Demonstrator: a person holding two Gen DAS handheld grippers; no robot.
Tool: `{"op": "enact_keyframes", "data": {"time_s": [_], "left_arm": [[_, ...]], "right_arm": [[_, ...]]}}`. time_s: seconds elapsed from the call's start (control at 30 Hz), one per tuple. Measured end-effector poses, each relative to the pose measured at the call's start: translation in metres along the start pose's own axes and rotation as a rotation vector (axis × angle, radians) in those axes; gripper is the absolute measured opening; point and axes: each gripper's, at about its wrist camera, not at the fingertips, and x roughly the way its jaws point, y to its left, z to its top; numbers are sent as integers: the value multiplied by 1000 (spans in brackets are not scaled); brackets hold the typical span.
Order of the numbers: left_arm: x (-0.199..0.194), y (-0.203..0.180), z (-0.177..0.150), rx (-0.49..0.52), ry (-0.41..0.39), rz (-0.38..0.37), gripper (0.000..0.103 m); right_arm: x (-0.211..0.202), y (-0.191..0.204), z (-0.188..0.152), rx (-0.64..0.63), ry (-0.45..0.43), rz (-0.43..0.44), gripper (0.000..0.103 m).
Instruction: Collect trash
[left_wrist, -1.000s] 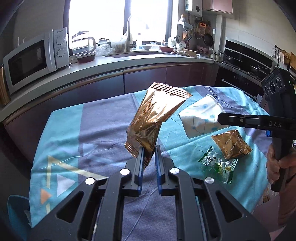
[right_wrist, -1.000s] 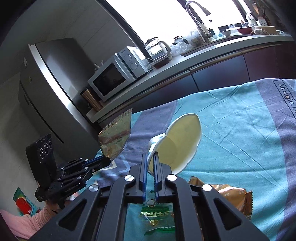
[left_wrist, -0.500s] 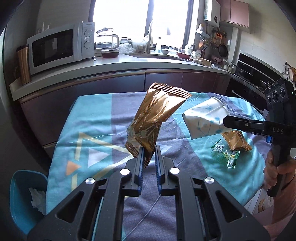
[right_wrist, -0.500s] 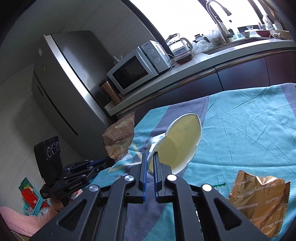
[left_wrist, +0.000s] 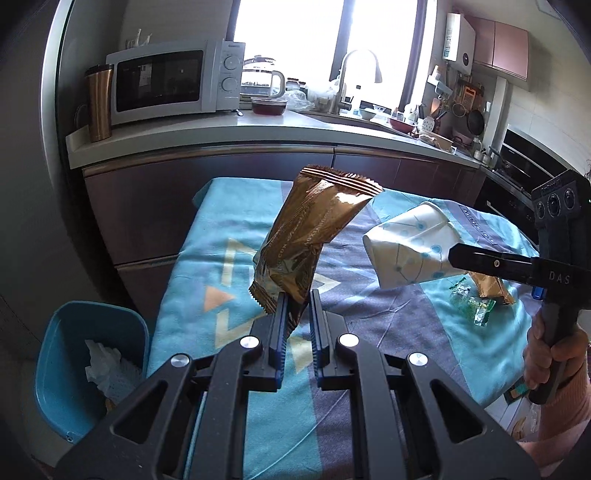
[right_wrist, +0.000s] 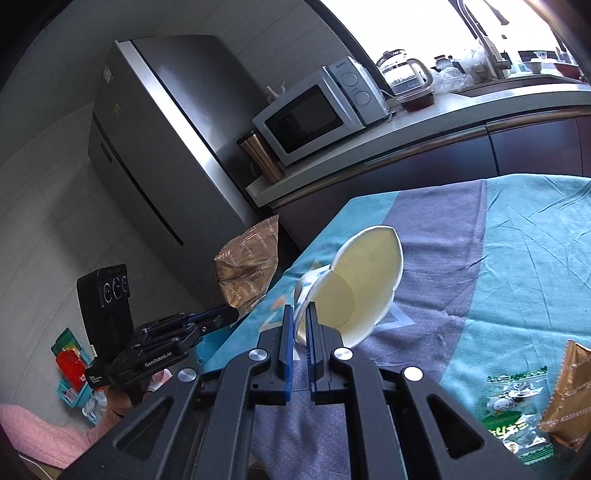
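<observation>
My left gripper (left_wrist: 298, 299) is shut on the bottom edge of a brown foil snack wrapper (left_wrist: 314, 236), held upright above the table's left part. The same wrapper (right_wrist: 249, 269) and left gripper (right_wrist: 231, 314) show at the left of the right wrist view. My right gripper (right_wrist: 300, 314) is shut on the rim of a squashed white paper cup (right_wrist: 364, 288) with blue dots (left_wrist: 410, 251), lifted over the cloth. A second brown wrapper (right_wrist: 570, 398) and a clear green-printed wrapper (right_wrist: 513, 410) lie on the cloth at the right. A blue bin (left_wrist: 66, 369) with crumpled paper stands on the floor at the table's left end.
The table wears a teal and purple cloth (left_wrist: 229, 236). Behind it runs a kitchen counter (left_wrist: 258, 125) with a microwave (left_wrist: 166, 85), a copper tumbler (left_wrist: 99, 103), a kettle and a sink. A steel fridge (right_wrist: 155, 155) stands at the left. A hand in a pink sleeve (left_wrist: 554, 362) holds the right gripper.
Both grippers have swung leftward over the table with their loads still held. The blue bin has come into the left wrist view, and the wrappers on the cloth have slid to the right.
</observation>
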Motion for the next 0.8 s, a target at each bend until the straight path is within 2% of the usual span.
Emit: {"op": "enact_keyframes", "data": {"time_s": [0.8], "left_arm": [[-33,44,-20,-71,-8,93,12]], "right_arm": [[70,46,5,-69,103,122,5]]}}
